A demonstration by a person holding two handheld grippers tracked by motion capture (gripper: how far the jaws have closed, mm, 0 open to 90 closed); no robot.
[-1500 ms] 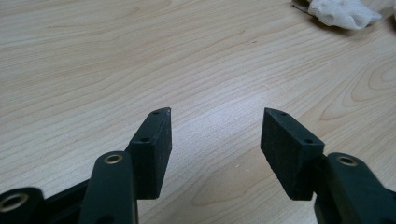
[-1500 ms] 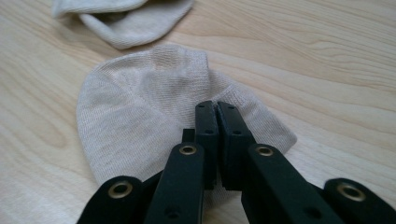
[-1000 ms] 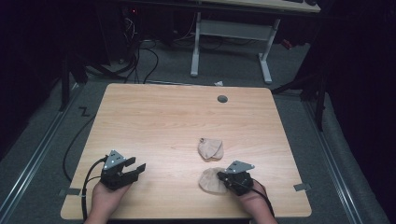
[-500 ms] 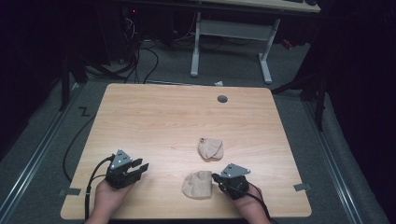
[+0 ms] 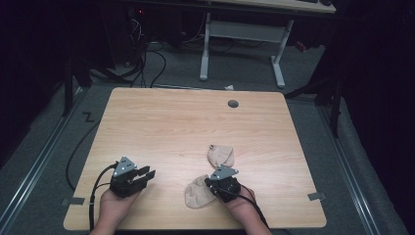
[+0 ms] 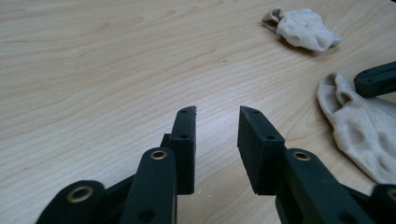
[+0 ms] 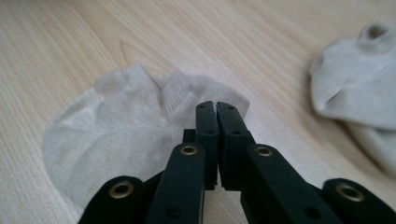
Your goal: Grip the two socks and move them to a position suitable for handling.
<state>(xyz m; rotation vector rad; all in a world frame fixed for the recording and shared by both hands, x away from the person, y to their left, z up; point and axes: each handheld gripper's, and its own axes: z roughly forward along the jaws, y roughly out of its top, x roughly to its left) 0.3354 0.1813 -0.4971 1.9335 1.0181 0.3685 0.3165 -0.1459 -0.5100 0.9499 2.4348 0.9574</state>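
Here, right hand-held gripper point(image 7: 215, 106) pinches flat sock point(image 7: 121, 135).

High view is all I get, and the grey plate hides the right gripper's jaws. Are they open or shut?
Observer: Shut. The right gripper has its jaws pressed together, tips over the near sock.
Operator: Is fabric pinched?
Observer: Cannot tell. The sock lies flat, spreading beyond and beside the jaws.
Operator: Anything between the left jaws?
Observer: Nothing. The left gripper is open, with bare table showing through the gap.
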